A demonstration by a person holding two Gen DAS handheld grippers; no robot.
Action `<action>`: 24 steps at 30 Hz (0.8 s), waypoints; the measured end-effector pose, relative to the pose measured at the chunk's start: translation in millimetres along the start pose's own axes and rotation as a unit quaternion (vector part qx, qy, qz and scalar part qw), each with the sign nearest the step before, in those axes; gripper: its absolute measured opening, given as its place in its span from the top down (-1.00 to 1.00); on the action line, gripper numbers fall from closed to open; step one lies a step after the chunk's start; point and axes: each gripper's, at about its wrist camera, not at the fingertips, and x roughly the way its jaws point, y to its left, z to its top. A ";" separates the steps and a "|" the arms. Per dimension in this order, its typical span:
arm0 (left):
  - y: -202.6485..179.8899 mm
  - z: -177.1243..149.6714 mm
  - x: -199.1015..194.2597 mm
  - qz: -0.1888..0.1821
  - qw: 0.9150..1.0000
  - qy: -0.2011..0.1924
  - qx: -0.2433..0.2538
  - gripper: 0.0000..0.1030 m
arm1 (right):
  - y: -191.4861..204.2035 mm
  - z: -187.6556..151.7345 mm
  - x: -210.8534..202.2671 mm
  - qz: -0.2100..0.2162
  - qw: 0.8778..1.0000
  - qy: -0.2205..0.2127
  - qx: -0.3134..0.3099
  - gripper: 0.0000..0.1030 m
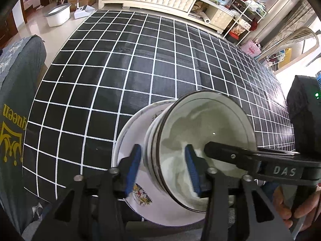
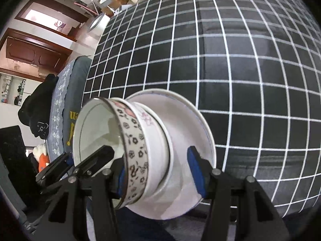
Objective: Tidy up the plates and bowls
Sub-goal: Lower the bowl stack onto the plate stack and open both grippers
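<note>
Stack under inspection: top bowl nested in a second bowl, both seated on a plate on the checked cloth, directly below both tools.

We find the left gripper part open, astride the near wall of the bowls, with one pad outside and one inside. Neither pad visibly presses, so we judge nothing is held.

The right gripper straddles the opposite wall, about half open. Its outer pad stands clear above the plate. Its inner pad is partly hidden behind the wall, and we see no clamp.

We judge the two-sided straddle serves to steady and centre the nested bowls. The stacking appears largely done.
</note>
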 end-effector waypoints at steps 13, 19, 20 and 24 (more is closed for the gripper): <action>-16.1 -4.2 -26.8 0.013 0.999 -0.032 0.014 -0.08 | 9.3 -13.6 -40.5 -0.013 0.998 -0.061 -0.027 -0.13; -36.1 -15.7 -59.3 0.014 0.997 -0.073 0.031 -0.08 | 14.4 -35.5 -74.8 -0.034 0.991 -0.115 -0.052 -0.13; -39.2 -18.3 -65.9 0.016 0.996 -0.083 0.034 -0.08 | 14.0 -38.2 -79.9 -0.036 0.990 -0.122 -0.054 -0.13; -58.5 -33.8 -98.5 0.046 0.988 -0.140 0.053 -0.08 | 16.2 -60.9 -110.3 -0.056 0.981 -0.173 -0.072 -0.13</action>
